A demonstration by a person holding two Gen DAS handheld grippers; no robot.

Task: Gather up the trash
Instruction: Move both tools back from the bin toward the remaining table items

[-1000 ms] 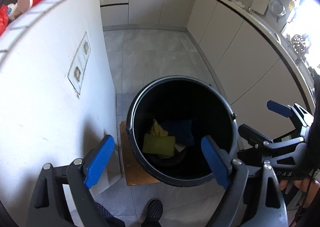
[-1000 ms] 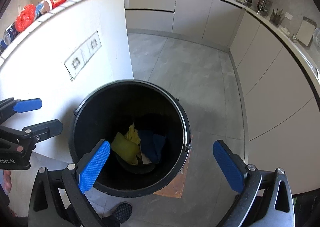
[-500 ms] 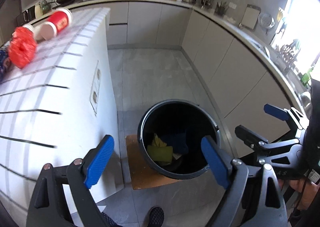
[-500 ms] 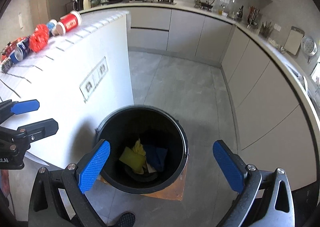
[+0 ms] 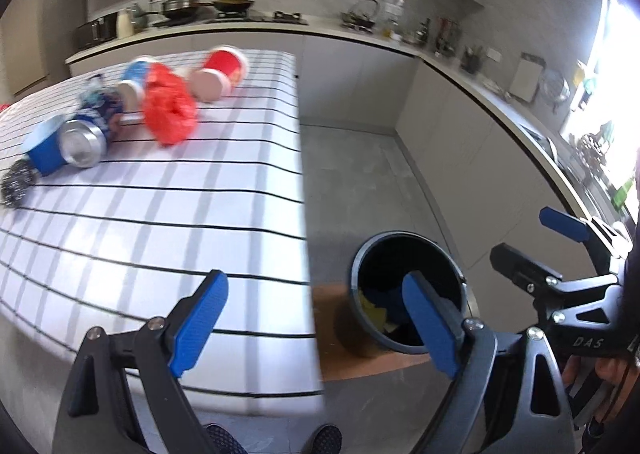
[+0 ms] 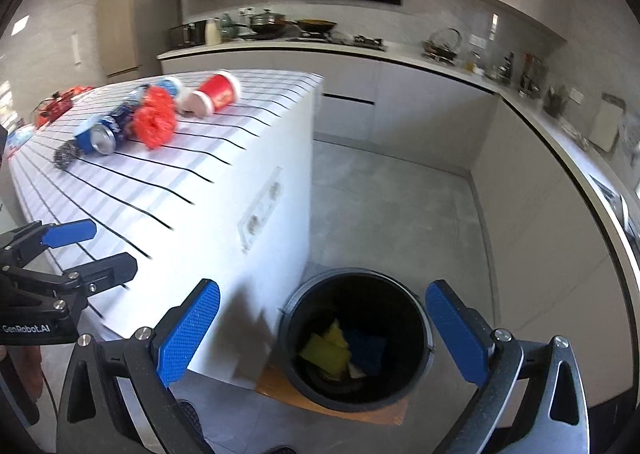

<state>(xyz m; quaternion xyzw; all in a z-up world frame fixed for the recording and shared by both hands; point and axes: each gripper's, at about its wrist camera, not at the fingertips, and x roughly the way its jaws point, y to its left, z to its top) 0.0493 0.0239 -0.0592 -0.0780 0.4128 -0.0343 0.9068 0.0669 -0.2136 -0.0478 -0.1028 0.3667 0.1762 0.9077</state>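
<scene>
A black trash bucket [image 5: 356, 318] [image 6: 288, 338] stands on the floor beside the white island, with yellow and blue scraps inside. On the island top [image 5: 160, 222] [image 6: 168, 182] lie a red plastic bag [image 5: 170, 110] [image 6: 154, 122], a red cup [image 5: 218, 72] [image 6: 218, 94], a blue can [image 5: 86, 134] [image 6: 102, 136], a blue-white cup [image 5: 134, 80] and a steel scourer [image 5: 14, 186] [image 6: 66, 154]. My left gripper [image 5: 316, 324] [image 6: 90, 250] is open and empty over the island's near edge. My right gripper [image 6: 324, 338] [image 5: 538, 236] is open and empty above the bucket.
The bucket rests on a brown board [image 5: 340, 362] [image 6: 360, 406]. Grey cabinets [image 6: 520, 194] and a counter with pots and utensils line the back and right. A red item [image 6: 60, 104] lies at the island's far left. Shoes [image 5: 224, 440] show at the bottom.
Both grippers have risen and tilted up from over the bucket. The island top with its trash has come into view, and the bucket now looks smaller and lower.
</scene>
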